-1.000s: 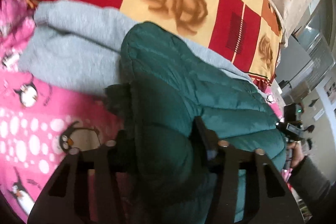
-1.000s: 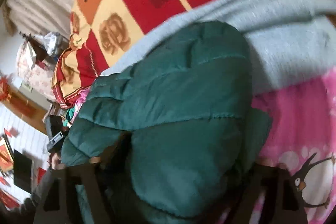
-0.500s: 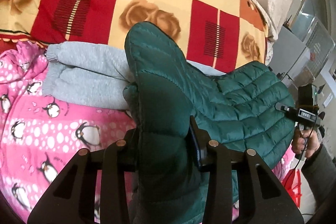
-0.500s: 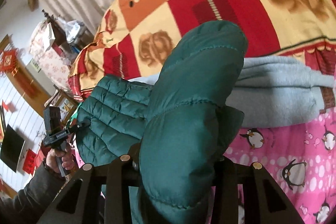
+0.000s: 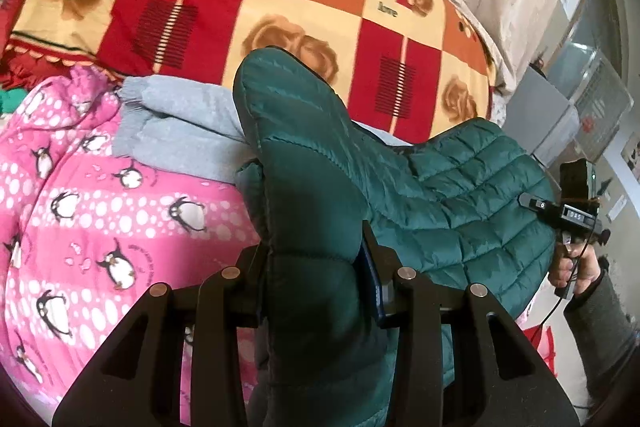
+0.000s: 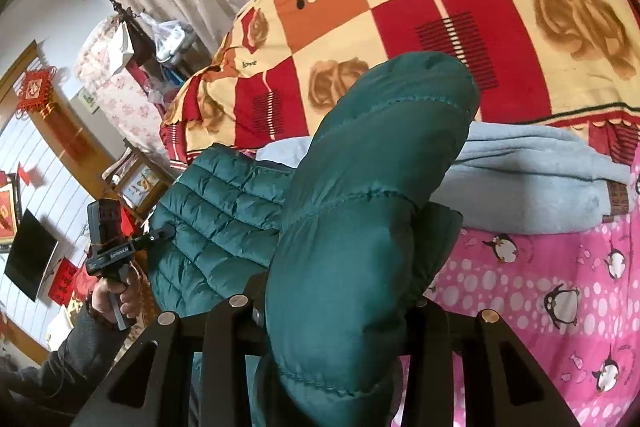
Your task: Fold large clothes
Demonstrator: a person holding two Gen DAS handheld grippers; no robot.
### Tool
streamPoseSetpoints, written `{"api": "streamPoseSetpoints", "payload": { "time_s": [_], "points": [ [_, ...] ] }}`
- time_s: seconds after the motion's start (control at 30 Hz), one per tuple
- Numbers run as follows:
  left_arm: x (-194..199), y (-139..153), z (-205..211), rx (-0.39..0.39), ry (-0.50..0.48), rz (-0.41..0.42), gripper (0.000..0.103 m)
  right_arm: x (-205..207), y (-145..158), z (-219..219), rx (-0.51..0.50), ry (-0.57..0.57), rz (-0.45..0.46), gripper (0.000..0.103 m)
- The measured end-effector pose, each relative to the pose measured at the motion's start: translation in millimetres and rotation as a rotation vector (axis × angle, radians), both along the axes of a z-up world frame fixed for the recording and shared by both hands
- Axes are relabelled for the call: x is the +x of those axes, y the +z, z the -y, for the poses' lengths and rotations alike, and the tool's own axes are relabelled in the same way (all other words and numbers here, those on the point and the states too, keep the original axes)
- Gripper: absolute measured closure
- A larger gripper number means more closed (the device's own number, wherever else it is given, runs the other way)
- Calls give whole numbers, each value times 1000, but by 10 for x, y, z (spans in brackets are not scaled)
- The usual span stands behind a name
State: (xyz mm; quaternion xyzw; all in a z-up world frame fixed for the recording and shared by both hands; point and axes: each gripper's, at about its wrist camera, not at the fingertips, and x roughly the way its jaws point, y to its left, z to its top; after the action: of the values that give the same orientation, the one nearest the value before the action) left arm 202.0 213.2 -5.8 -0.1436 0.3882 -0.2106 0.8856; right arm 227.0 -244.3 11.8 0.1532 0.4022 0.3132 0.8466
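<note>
1. The left gripper [image 5: 316,291] pinches a bunched edge of the green quilted down jacket [image 5: 460,195], held up over the pink penguin blanket [image 5: 100,211].
2. The right gripper [image 6: 340,311] clamps another edge; this jacket looks light, puffy and slippery, so gripping at stitched seams seems best.

Left gripper [image 5: 316,283]: clamped on a thick fold of the green jacket [image 5: 320,211]; fingers pressed against either side of the padding, dark blue pad visible on the right finger.
Right gripper [image 6: 336,307]: closed around another bunched part of the same jacket; fingers mostly hidden behind the fabric.
Left hand [image 6: 114,297]: seen from the right wrist view, wrapped around a handle, grey sleeve at the wrist.
Right hand [image 5: 576,267]: seen from the left wrist view, gripping its handle, grey sleeve.
</note>
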Motion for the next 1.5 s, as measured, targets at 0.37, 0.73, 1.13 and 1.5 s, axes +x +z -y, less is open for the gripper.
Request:
{"api": "streamPoseSetpoints", "payload": {
  "time_s": [0.37,0.73,1.13,1.5],
  "points": [
    [431,-410,-123,23,115,-41,67,700,-441,-269,-38,35,-72,66],
    [762,-1057,-430,-59,252,-170,36,1073,-1306,8,-5,-70,-267,36],
    [1,-260,-693,1,326,-23,1,6,-345,443,-101,-232,-86,35],
    [-1092,-186,373,392,235,7,1,-1474,-208,-560,-448,-266,-5,28]
  ]
}}
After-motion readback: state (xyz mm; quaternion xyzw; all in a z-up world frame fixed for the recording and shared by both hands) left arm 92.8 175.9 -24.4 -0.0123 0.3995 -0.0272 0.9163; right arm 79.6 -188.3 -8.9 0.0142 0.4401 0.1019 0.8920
